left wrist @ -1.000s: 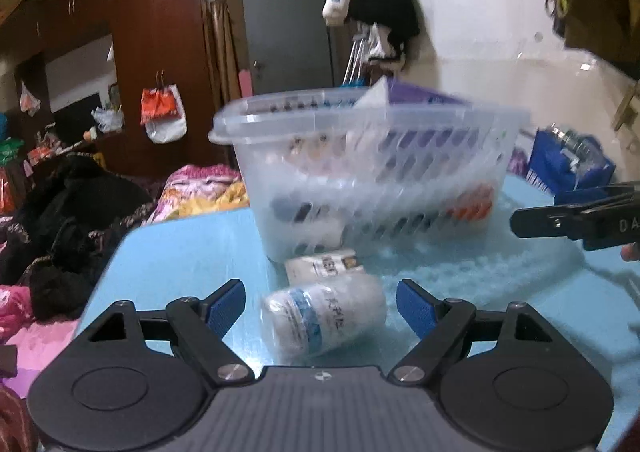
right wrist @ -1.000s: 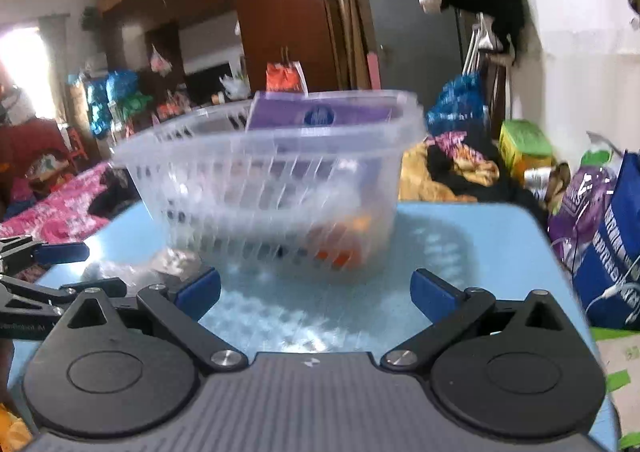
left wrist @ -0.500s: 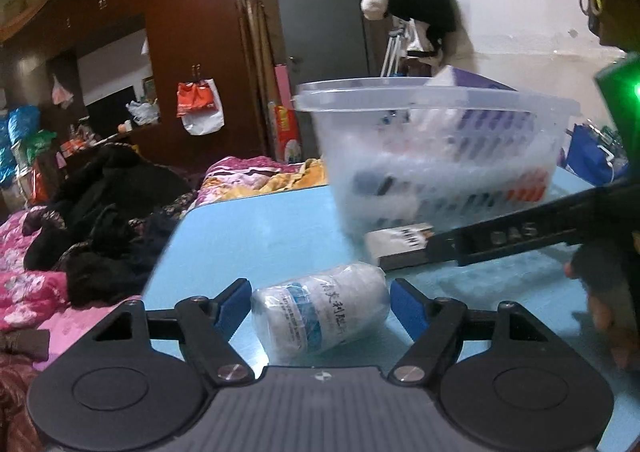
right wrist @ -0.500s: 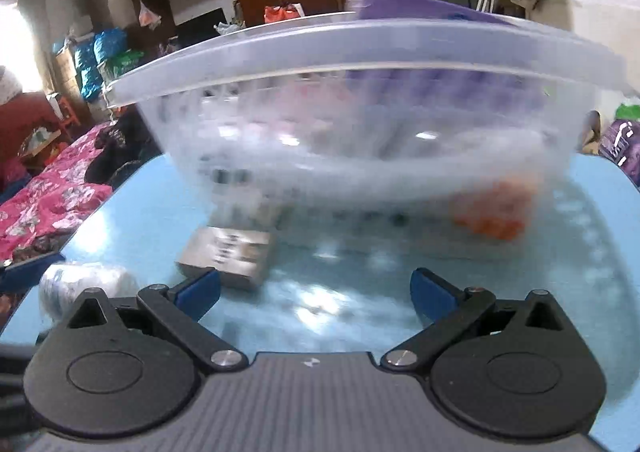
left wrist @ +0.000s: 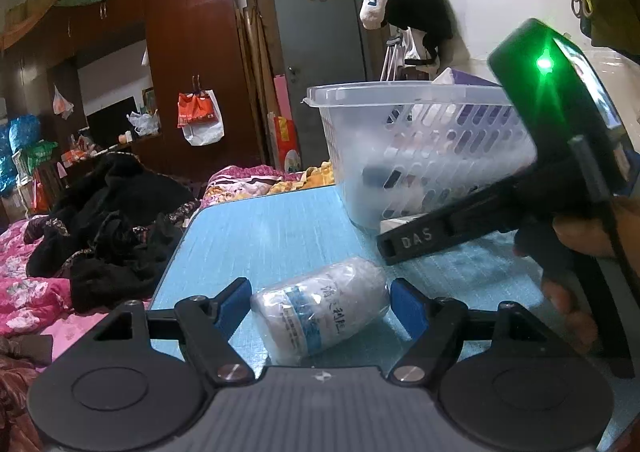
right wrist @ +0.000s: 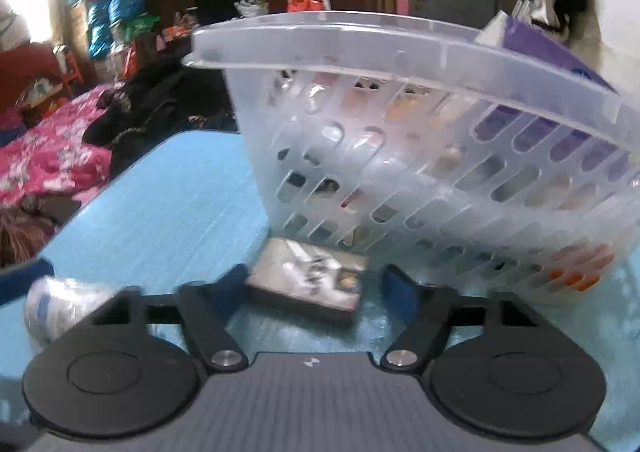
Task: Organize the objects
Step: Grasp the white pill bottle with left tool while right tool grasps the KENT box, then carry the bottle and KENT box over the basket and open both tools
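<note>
Ahead of both my cameras lies a light-blue table [left wrist: 280, 228], and on it stands a clear slotted plastic basket [right wrist: 400, 156] already holding assorted items, with a purple box [right wrist: 548, 44] leaning out over its far rim. Next in size, my right gripper [right wrist: 314, 288] sits low at the basket's near wall, its blue-padded fingers spread to either side of a small flat box [right wrist: 308, 280] lying on the table against the basket's base; the view is blurred, so I cannot be sure whether the pads touch it. My left gripper [left wrist: 320, 304] is likewise spread apart, a white pill bottle [left wrist: 320, 312] with a blue label lying on its side between the pads, seemingly untouched.
</note>
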